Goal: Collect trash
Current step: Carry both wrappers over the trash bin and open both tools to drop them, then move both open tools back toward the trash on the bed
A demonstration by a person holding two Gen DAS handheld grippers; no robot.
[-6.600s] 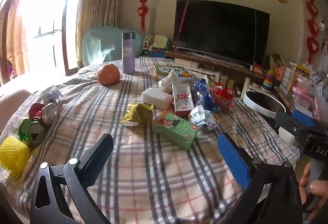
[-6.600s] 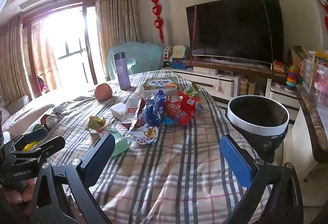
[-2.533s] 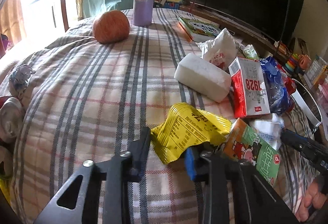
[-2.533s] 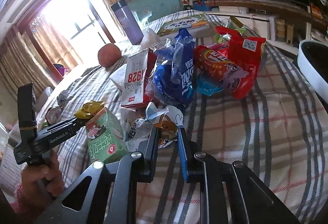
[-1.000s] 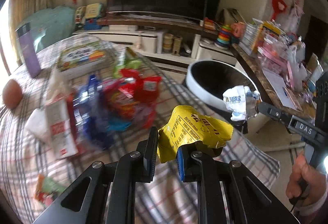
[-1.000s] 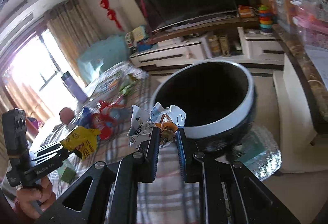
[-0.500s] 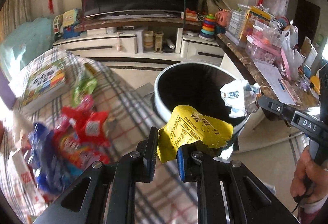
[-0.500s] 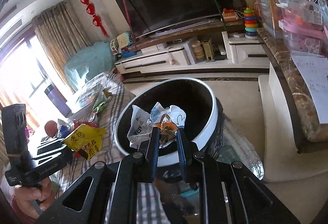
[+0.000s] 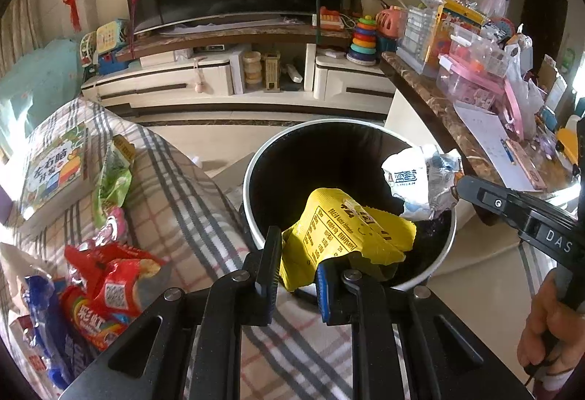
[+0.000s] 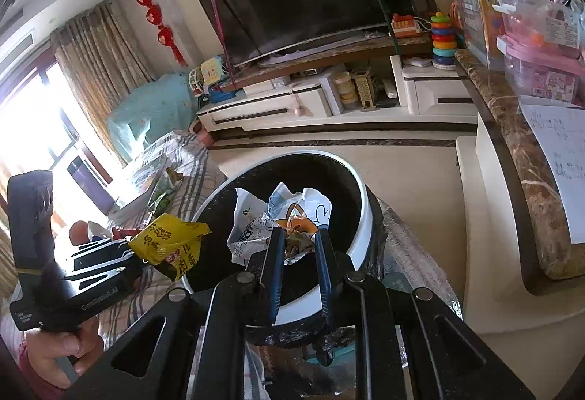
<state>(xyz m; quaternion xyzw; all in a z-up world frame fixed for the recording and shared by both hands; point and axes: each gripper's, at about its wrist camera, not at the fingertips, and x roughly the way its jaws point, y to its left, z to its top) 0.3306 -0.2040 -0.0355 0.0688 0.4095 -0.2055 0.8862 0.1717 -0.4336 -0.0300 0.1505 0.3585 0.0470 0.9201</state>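
Both wrappers hang over the trash bin (image 9: 256, 158): my left gripper (image 9: 298, 266) pinches the yellow packet (image 9: 343, 235), my right gripper (image 10: 298, 246) the white wrapper (image 10: 263, 221). Released now, I judge the yellow packet, near the bin's rim, could catch there and slide outside.

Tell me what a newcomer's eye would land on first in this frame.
The yellow snack wrapper pinched in the left gripper, held over the black-lined trash bin. Beside it, the right gripper holds a crumpled white cartoon wrapper above the same bin. Red and blue snack bags still lie on the plaid cloth.
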